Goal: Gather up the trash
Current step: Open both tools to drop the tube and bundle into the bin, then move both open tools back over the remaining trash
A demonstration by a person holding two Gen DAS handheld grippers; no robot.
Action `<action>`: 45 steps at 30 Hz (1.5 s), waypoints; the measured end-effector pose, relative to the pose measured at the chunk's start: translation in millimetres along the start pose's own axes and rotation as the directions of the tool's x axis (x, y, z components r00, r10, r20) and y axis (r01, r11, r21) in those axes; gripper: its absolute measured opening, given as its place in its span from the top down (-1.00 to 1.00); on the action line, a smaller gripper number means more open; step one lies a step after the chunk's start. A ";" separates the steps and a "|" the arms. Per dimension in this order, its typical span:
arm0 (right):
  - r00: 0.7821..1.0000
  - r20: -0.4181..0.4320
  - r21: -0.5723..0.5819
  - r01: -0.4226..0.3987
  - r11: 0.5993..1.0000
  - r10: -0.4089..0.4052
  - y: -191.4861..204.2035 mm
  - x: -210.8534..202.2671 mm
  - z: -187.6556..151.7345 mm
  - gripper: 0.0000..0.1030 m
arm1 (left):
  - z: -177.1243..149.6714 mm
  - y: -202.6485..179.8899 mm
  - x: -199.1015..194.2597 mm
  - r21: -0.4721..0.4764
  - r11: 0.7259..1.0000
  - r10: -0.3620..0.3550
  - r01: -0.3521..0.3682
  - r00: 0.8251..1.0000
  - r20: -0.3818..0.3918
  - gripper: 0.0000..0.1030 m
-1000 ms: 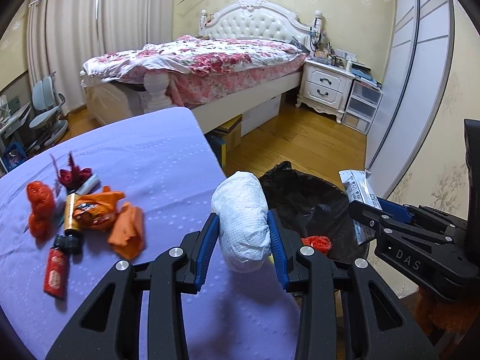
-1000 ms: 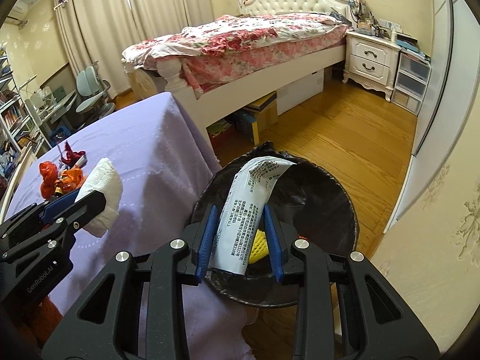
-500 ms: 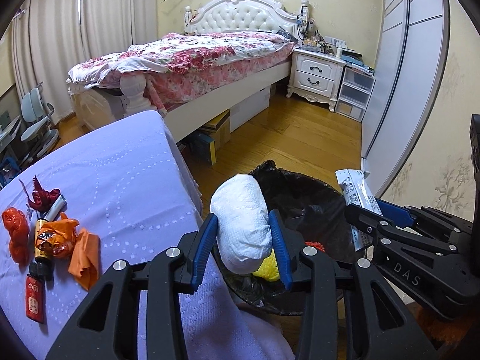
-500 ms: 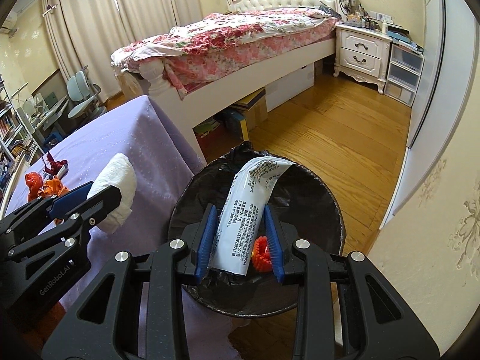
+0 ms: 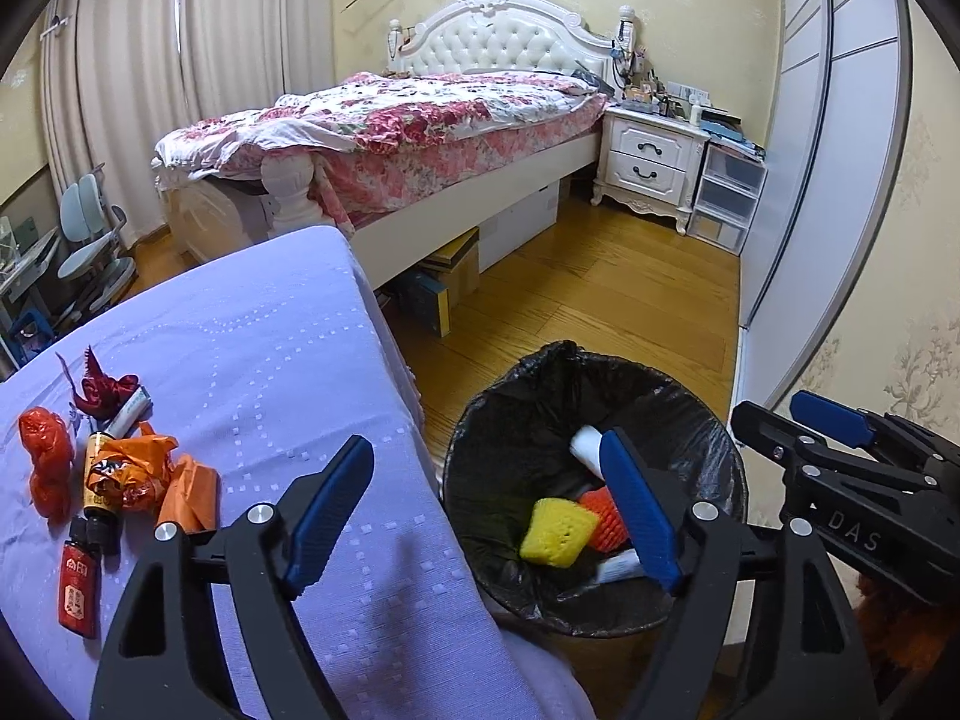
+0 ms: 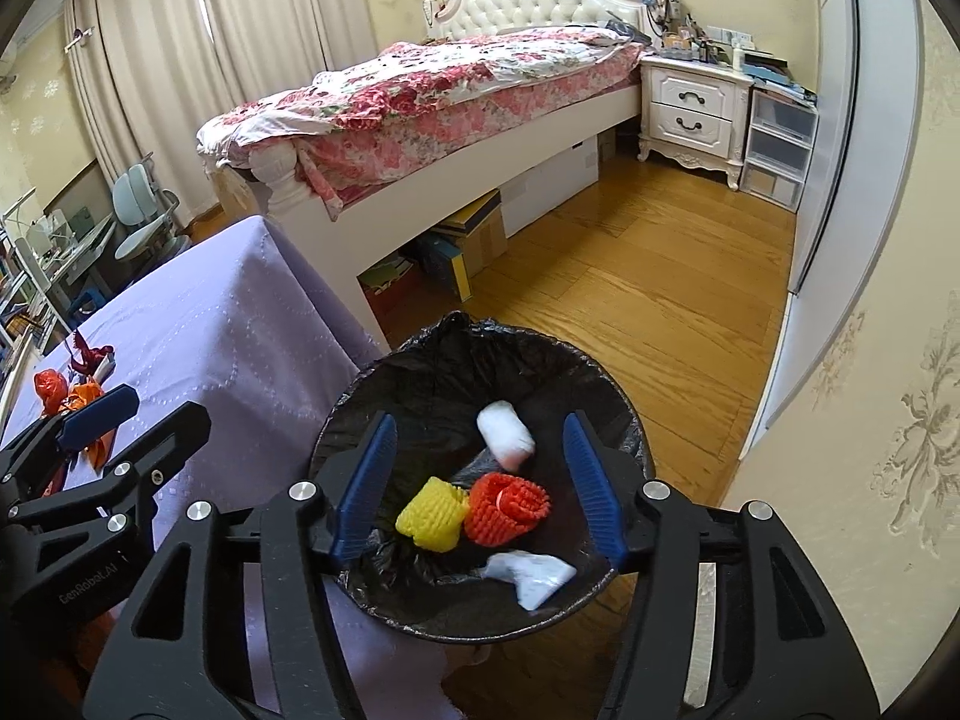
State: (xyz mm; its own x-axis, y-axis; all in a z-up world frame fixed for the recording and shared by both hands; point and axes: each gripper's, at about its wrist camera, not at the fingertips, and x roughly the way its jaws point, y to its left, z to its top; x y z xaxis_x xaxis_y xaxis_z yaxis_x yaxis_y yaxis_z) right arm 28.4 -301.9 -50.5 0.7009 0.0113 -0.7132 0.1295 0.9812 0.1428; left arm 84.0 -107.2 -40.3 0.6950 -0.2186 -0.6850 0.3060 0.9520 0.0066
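My left gripper (image 5: pixel 483 447) hangs over the table's right edge and the black-lined trash bin (image 5: pixel 600 360), jaws opening, nothing between them. My right gripper (image 6: pixel 480 419) is above the bin (image 6: pixel 420 372), jaws also opening and empty. In the bin lie a white paper wad (image 6: pixel 507 435), a yellow foam net (image 6: pixel 435 513), an orange foam net (image 6: pixel 507 507) and a white printed packet (image 6: pixel 531 576). On the purple tablecloth (image 5: pixel 240 360) at the left remain a red net (image 5: pixel 45 468), an orange wrapper (image 5: pixel 138 468), a small bottle (image 5: pixel 96 480), a red lighter (image 5: pixel 75 588) and a dark red ribbon (image 5: pixel 99 387).
The bin stands on the wooden floor (image 5: pixel 600 288) against the table's right side. Beyond are a bed (image 5: pixel 420 120) with boxes (image 5: pixel 447 276) under it, a white nightstand (image 5: pixel 651 159), plastic drawers (image 5: pixel 729 192) and a sliding wardrobe door (image 5: pixel 840 150). A chair (image 5: pixel 90 240) stands far left.
Both grippers opened. The white wad dropped from the left one and the printed packet from the right one; both now lie in the bin.
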 end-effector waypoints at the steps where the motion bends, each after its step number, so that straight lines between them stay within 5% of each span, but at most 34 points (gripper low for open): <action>1: 1.000 0.001 0.001 0.003 1.000 -0.003 -0.5 -0.6 0.3 -0.15 | -0.2 -0.2 -1.4 0.002 1.000 0.006 -0.006 1.000 0.003 -0.53; 12: 1.000 0.011 -0.011 -0.005 1.000 0.005 13.6 -10.1 -1.3 -0.30 | -0.7 21.8 -24.1 -0.009 0.998 0.067 -0.067 0.997 0.041 -0.54; 30: 0.992 -0.019 -0.122 -0.124 0.985 0.123 105.7 -16.4 -14.8 -0.30 | -39.6 114.3 -65.8 -0.154 0.962 0.230 -0.224 0.973 0.022 -0.54; 45: 0.979 -0.079 -0.240 -0.203 0.949 0.189 182.2 -11.9 -32.3 -0.31 | -73.8 188.6 -69.0 -0.280 0.910 0.292 -0.305 0.952 -0.087 -0.53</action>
State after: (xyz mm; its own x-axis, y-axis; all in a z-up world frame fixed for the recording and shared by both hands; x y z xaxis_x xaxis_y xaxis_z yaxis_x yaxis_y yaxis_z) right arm 20.9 -117.0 -38.1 0.6548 0.2123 -0.7254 -0.1882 0.9753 0.1155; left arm 45.7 103.3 -45.5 0.6944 0.0885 -0.7141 -0.1158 0.9932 0.0104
